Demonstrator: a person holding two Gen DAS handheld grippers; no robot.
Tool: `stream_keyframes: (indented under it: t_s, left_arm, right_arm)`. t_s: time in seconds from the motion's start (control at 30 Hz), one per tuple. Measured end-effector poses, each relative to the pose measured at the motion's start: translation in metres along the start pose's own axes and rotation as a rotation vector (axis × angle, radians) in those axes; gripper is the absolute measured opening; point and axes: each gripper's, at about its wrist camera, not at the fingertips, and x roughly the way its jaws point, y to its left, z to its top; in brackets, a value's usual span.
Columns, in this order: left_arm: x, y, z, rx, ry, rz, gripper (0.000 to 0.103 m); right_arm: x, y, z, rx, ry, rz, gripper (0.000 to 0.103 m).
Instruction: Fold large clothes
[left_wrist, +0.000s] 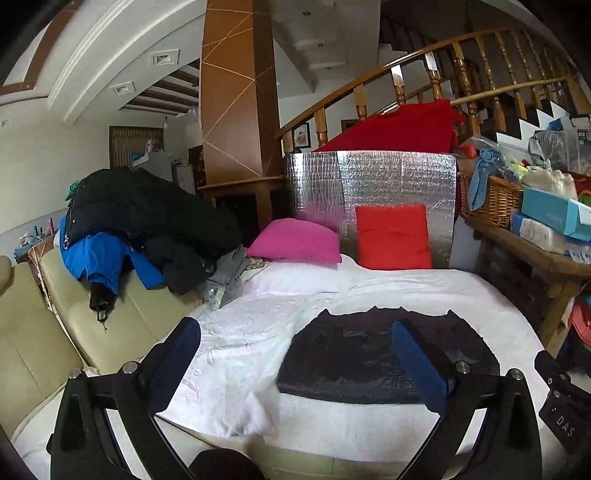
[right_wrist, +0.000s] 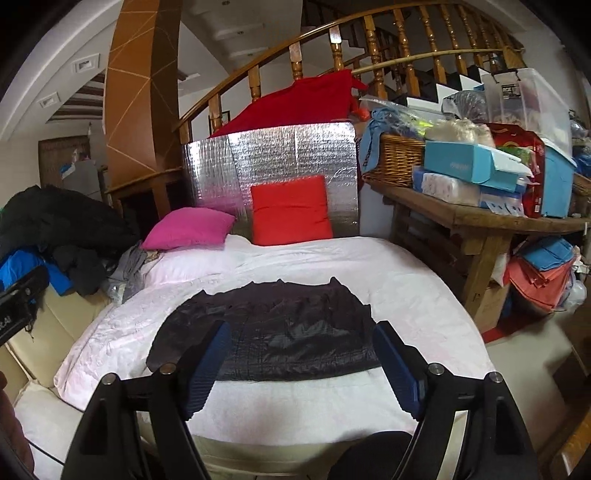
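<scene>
A bed under a white quilted cover (right_wrist: 388, 280), embossed and lightly rumpled, fills a cluttered room below a curved wooden staircase balustrade (right_wrist: 369, 48) of turned spindles. A dark, slightly glossy garment (right_wrist: 280, 332) lies folded flat in a rough rectangle near the cover's near edge, its stitched grid catching the light and its far hem scalloped. Behind it one crinkled silver foil panel (right_wrist: 295, 151) stands upright at the head of the bed, with a red cloth (right_wrist: 295, 103) draped above. To the left, a cream leather sofa (left_wrist: 29, 332) carries a heap of black and blue jackets (left_wrist: 140, 221). To the right, a rough wooden bench (right_wrist: 480, 218) holds a wicker basket (right_wrist: 395, 155), a pale blue carton (right_wrist: 465, 166) and wrapped packs. Two square cushions rest on the bed: one red cushion (right_wrist: 291, 210) propped against the foil, one magenta cushion (right_wrist: 188, 227) lying beside it. Two tools hover above the garment without touching it. The left hand-held gripper (left_wrist: 295, 362) has its ribbed blue pads spread wide, nothing between them; the right hand-held gripper (right_wrist: 303, 365) is likewise parted and empty.
</scene>
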Motion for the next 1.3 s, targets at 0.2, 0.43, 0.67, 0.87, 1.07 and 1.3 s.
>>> stream_keyframes:
  t_s: [0.2, 0.43, 0.67, 0.87, 1.07, 1.3]
  left_arm:
    - [-0.01, 0.0046, 0.0009, -0.003, -0.011, -0.004, 0.103]
    - [-0.0118, 0.0055, 0.0002, -0.001, -0.014, -0.002, 0.103]
    - [-0.009, 0.0075, -0.0019, 0.0, -0.003, -0.002, 0.103]
    - [-0.0065, 0.009, -0.002, 0.001, 0.004, -0.002, 0.103]
    - [-0.0067, 0.0082, -0.0026, 0.004, 0.006, 0.0, 0.103]
    - [-0.0047, 0.0095, -0.004, 0.009, 0.01, 0.001, 0.103]
  right_arm:
    - [-0.008, 0.0044, 0.0039, 0.004, -0.01, 0.006, 0.082]
    - [-0.0091, 0.0086, 0.0034, 0.003, -0.009, 0.018, 0.082]
    - [-0.0073, 0.0086, 0.0021, 0.005, -0.003, 0.025, 0.082]
    - [-0.007, 0.0069, 0.0024, 0.013, -0.005, 0.026, 0.082]
    - [-0.0061, 0.0058, 0.0031, 0.018, -0.004, 0.025, 0.082]
    - [-0.0053, 0.0056, 0.0026, 0.017, -0.002, 0.026, 0.082]
